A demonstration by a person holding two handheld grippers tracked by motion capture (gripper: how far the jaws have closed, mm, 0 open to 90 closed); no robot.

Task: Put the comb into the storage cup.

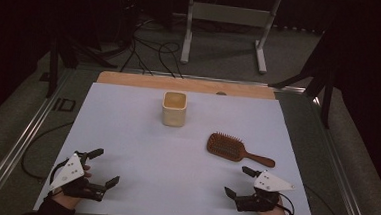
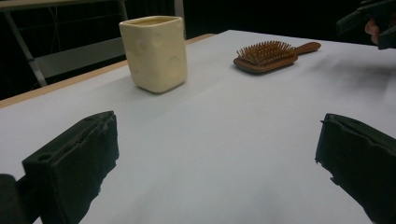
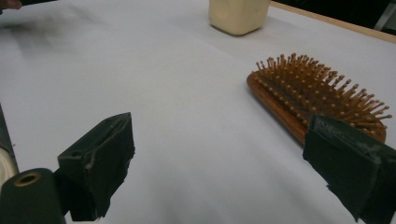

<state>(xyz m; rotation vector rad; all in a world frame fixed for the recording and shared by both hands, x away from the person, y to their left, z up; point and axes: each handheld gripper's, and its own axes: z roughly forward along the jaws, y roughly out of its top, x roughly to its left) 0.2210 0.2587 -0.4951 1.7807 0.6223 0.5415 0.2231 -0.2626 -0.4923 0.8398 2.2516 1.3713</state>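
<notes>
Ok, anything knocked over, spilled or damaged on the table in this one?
Nothing stands out. The cream cup stands upright, the wooden hairbrush lies bristles up and apart from it, and the left gripper and right gripper are open, holding nothing.

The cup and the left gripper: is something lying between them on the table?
No. In the left gripper view only bare white sheet lies between the open left gripper and the cup. The high view agrees.

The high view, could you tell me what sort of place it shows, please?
Probably a lab or recording workspace, not a home: a table covered in white sheet, loose cables on a carpeted floor, dark curtains around, and a person's hand-held left gripper and right gripper by a cup and hairbrush.
</notes>
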